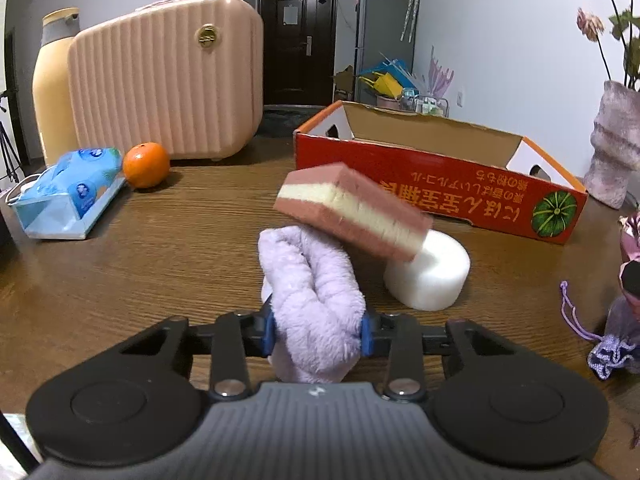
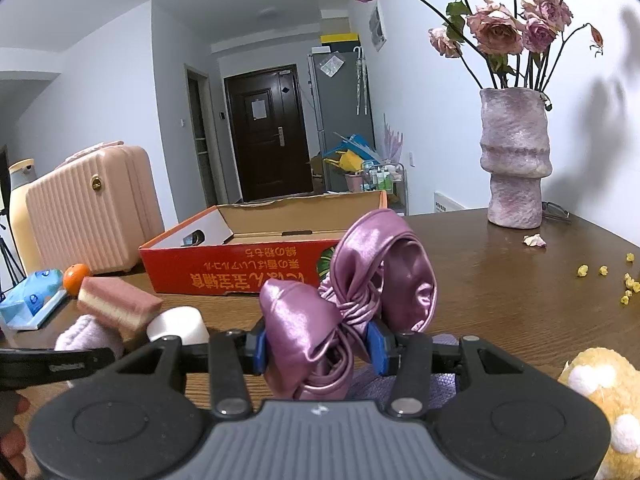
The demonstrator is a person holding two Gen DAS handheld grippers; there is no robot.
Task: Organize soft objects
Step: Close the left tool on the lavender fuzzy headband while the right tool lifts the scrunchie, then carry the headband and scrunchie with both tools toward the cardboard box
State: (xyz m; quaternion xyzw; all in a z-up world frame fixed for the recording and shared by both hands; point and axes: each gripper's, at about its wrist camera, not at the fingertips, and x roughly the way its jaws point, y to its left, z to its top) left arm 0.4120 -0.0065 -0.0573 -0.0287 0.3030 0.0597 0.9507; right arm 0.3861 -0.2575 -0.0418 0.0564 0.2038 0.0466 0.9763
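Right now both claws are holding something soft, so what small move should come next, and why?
Probably lift the left claw slowly with the purple towel. The claw is shut on it, but the layered sponge leans on the towel's far end and on the white foam roll, so a quick pull would likely topple it. The open red box behind looks like the place to put it.
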